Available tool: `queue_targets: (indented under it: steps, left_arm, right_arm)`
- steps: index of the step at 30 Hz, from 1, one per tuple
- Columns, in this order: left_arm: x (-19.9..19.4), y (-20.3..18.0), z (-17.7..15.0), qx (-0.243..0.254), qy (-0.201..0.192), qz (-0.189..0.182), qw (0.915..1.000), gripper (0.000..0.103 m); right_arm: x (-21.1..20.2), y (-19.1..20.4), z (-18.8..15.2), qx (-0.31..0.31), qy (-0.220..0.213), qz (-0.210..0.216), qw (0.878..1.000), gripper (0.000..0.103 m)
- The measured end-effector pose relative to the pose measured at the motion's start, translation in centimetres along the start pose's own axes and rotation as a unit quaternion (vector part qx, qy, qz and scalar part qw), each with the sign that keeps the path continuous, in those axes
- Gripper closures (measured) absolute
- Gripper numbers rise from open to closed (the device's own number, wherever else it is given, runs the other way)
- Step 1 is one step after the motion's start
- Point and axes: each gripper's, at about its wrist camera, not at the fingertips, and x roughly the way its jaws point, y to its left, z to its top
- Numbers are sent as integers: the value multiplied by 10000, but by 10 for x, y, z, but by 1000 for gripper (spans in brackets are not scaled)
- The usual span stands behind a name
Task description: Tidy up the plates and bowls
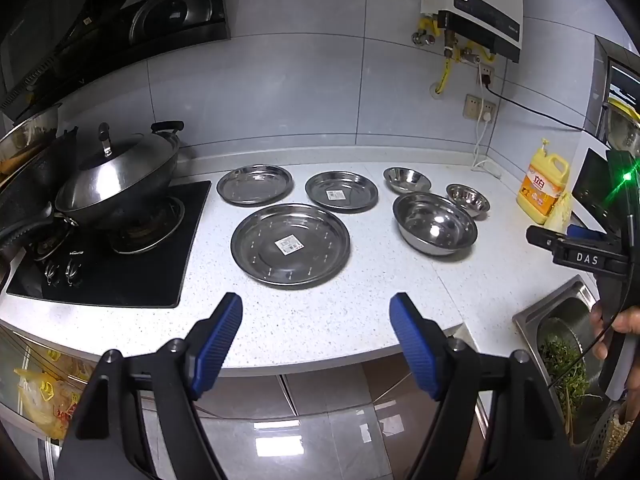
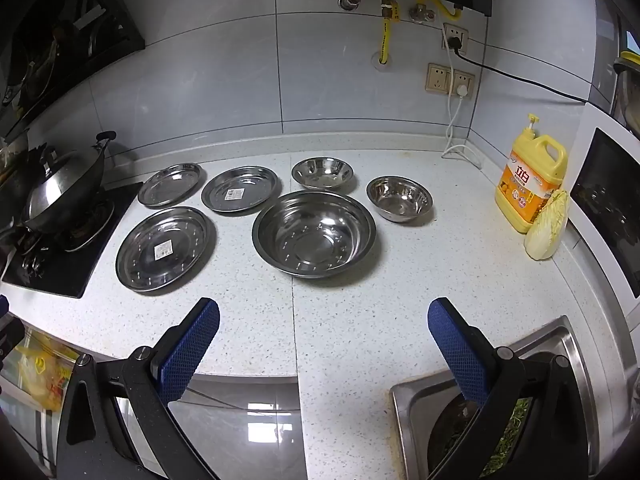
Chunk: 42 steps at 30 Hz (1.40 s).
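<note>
Shiny steel plates (image 1: 291, 245) and bowls (image 2: 314, 234) sit face up, apart, on the white tabletop (image 2: 360, 320). Both the left gripper (image 1: 316, 340) and right gripper (image 2: 324, 348) have jaws wide open, holding nothing, with the dishes ahead of them.

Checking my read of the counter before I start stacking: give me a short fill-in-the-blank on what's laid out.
The counter holds three plates and ____ bowls.
The largest bowl sits nearest the ____ gripper.
The yellow detergent bottle stands beside a ____.
The left gripper is ____, holding nothing.

Missing words: three; right; cabbage; open
</note>
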Motion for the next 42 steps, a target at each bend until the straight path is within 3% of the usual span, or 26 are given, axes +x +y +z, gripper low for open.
queue_targets:
  steps: [42]
  left_arm:
    - [-1,-5,-5,32,-13,17,10000,28]
  right_arm:
    - [-2,1,1,-11,-16,7,10000,1]
